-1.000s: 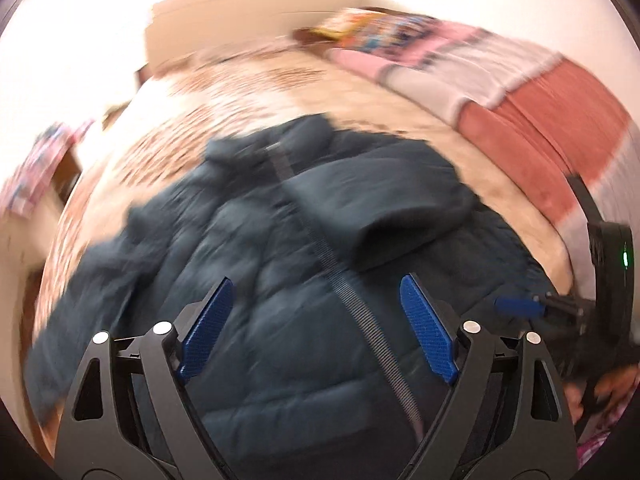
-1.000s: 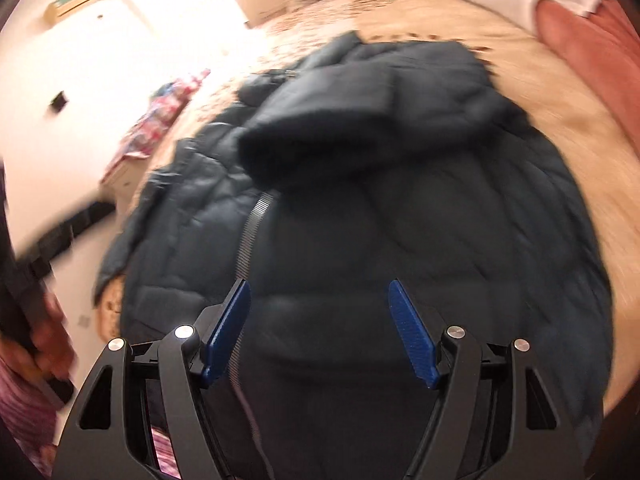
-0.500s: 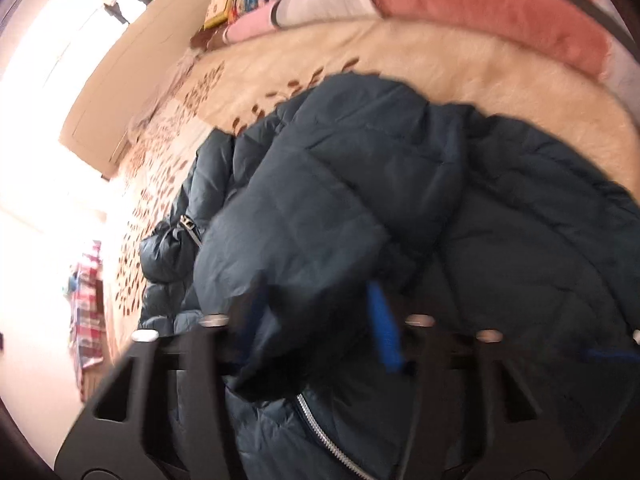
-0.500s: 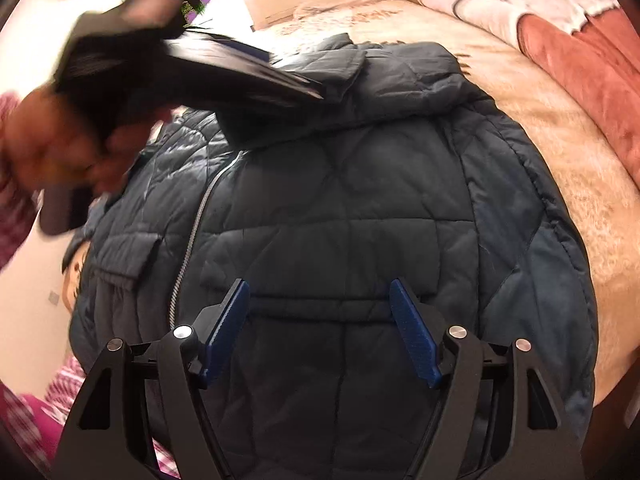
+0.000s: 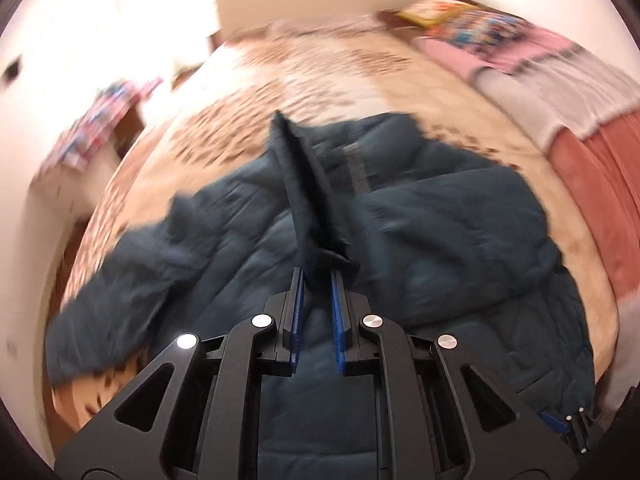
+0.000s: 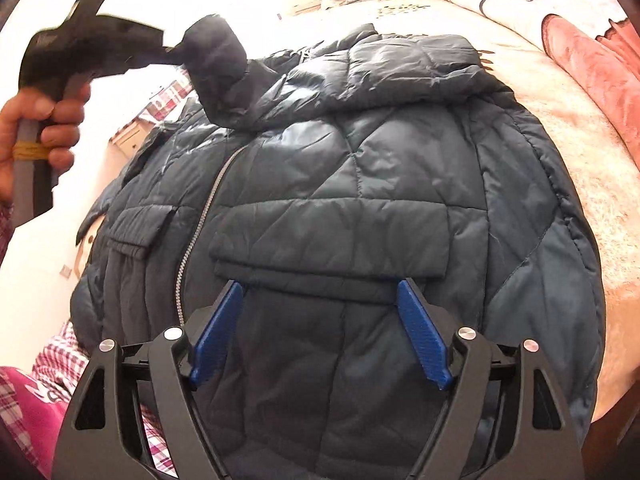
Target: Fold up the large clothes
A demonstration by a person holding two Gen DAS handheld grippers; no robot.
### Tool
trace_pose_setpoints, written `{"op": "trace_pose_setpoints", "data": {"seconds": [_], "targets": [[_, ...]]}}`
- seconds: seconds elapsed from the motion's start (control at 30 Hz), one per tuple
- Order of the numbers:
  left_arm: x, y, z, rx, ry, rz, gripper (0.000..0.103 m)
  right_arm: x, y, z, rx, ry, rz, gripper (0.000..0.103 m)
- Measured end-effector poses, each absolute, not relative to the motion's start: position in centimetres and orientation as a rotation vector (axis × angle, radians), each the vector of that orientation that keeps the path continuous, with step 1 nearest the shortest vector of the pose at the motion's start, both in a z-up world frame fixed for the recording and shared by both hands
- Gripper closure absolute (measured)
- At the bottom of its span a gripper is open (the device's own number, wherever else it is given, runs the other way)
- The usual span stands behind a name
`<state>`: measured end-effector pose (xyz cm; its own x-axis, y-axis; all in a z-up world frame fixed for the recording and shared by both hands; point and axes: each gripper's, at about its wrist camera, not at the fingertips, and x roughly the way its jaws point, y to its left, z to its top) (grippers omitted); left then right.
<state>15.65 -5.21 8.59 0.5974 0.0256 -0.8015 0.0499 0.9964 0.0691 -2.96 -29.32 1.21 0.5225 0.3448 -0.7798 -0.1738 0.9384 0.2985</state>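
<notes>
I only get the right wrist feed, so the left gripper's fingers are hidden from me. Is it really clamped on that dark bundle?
Observer: Yes. The left gripper is shut on a fold of dark fabric, which stretches from the collar area of the jacket.
Operator: Where's the far sleeve?
Observer: The sleeve lies spread out sideways, its end resting on the patterned bedspread.

No legible text, label, brand or number anywhere; print on pillow (image 5: 460, 20) too blurred to read
</notes>
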Motion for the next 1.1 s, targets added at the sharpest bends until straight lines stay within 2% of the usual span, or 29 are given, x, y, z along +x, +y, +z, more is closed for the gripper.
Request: {"op": "trace_pose_setpoints", "data": {"seconds": [0.03, 0.2, 0.27, 0.43, 0.47, 0.5, 0.67, 0.87, 1.1], "targets": [[15.7, -3.3, 7.8, 0.043, 0.958, 0.021, 0.089, -3.0, -29.3, 1.2, 0.190, 0.976, 0.313, 0.024], [15.1, 1.8, 5.2, -0.072, 1.034, 0.125, 0.058, -2.8, -28.7, 1.1, 0.164, 0.993, 0.297, 0.022], [14.3, 2.7, 4.8, -0.076, 1.028, 0.141, 0.053, -2.8, -28.3, 1.1, 0.155, 1.002, 0.286, 0.020], [13.1, 3.7, 5.1, -0.093, 0.984, 0.080, 0.053, -2.4, -27.3, 0.7, 0.125, 1.046, 0.254, 0.014], [12.8, 3.7, 5.2, -0.087, 0.975, 0.069, 0.053, -2.1, -26.9, 0.5, 0.117, 1.075, 0.257, 0.007], [12.5, 3.7, 5.2, -0.076, 0.963, 0.054, 0.053, -1.9, -26.6, 0.3, 0.104, 1.095, 0.251, 0.006], [9.5, 5.3, 5.1, -0.041, 0.935, 0.037, 0.053, -1.8, -24.6, -0.3, -0.034, 1.121, 0.160, 0.006], [6.1, 12.5, 3.4, -0.193, 0.926, 0.122, 0.037, -1.6, -24.3, -0.9, -0.071, 1.132, 0.136, 0.005], [4.7, 22.6, 0.9, -0.425, 0.923, 0.282, 0.037, -0.6, -23.2, -1.2, -0.127, 1.187, 0.095, 0.005]]}}
